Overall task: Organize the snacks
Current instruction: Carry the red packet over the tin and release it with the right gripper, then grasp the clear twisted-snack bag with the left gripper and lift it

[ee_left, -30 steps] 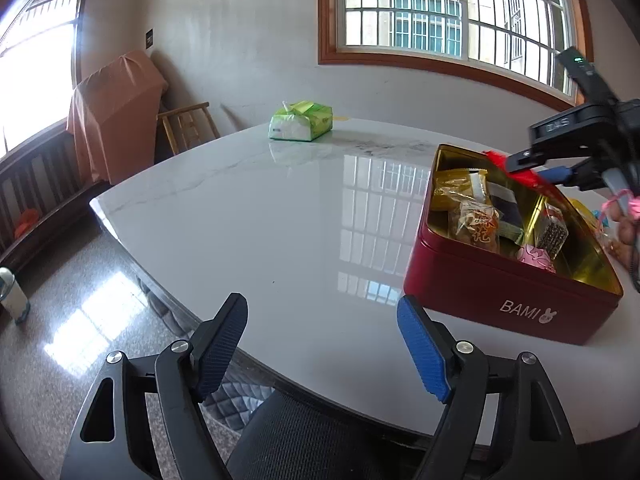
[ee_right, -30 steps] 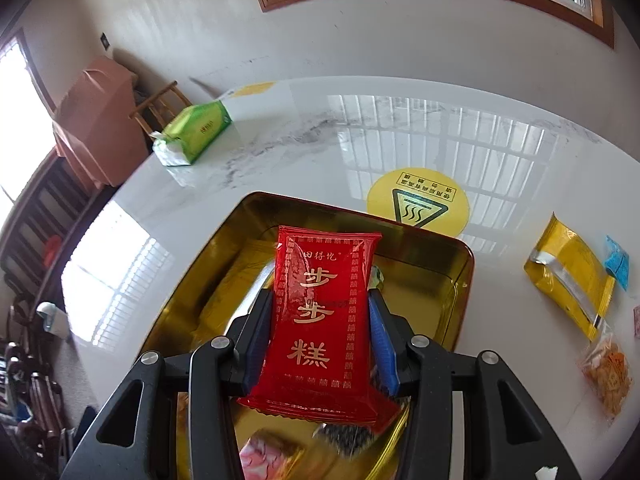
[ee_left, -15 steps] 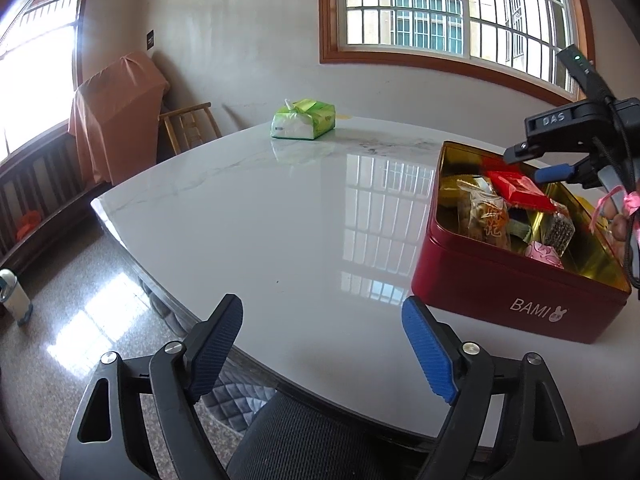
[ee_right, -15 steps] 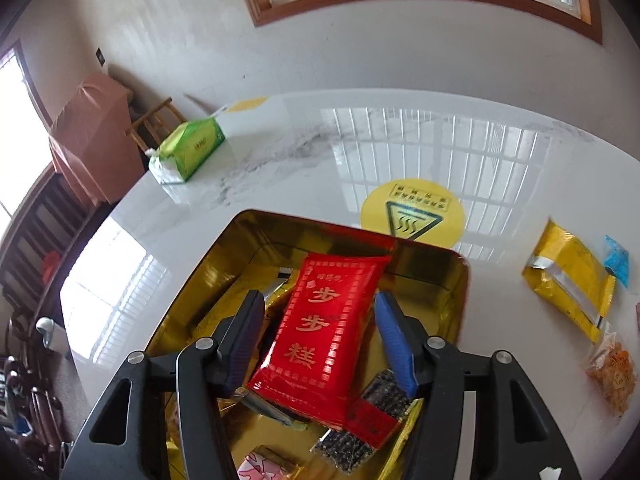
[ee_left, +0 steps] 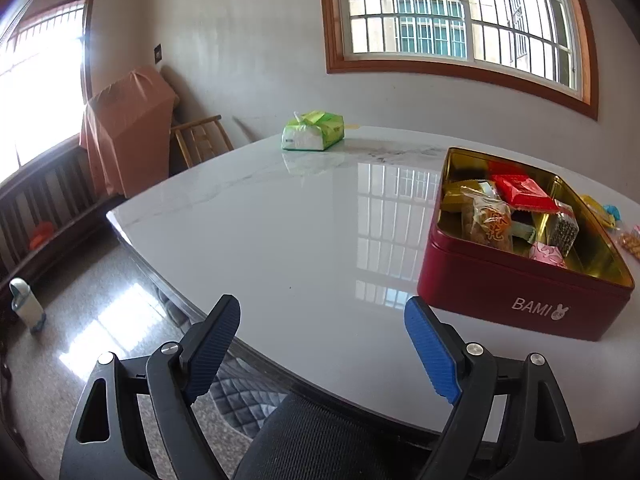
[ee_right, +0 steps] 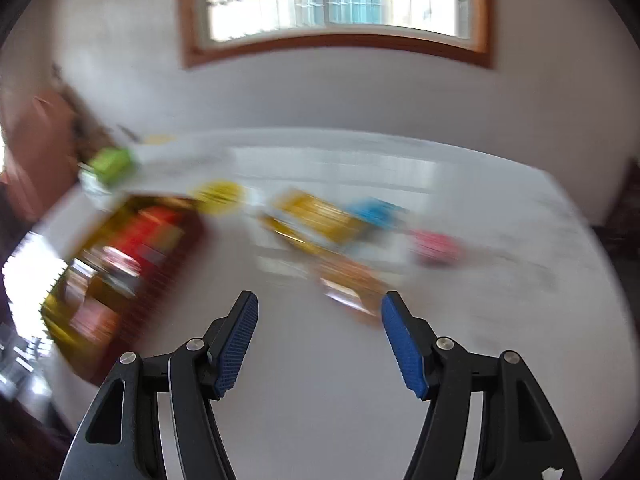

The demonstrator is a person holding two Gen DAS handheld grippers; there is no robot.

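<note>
The red tin [ee_left: 520, 296], at the right of the left wrist view, is stiff sheet metal with a gold, mirror-like lining and rounded corners. Several snacks are already held in it; the red packet [ee_left: 524, 194] lies flat on top. More packets remain loose on the glossy marble tabletop [ee_left: 300, 232]: in the blurred right wrist view a gold pouch [ee_right: 316, 218], a blue packet [ee_right: 376, 210], a pink one [ee_right: 438, 246] and an orange one [ee_right: 352, 280] can be made out at centre. These are judged light, crinkly and slippery, with crushable contents; a hold across the flat faces near a sealed edge would suit.

The right gripper [ee_right: 318, 338] is seen empty, its fingers spreading. The left gripper [ee_left: 322, 344], low in its frame, is also empty and widening.
</note>
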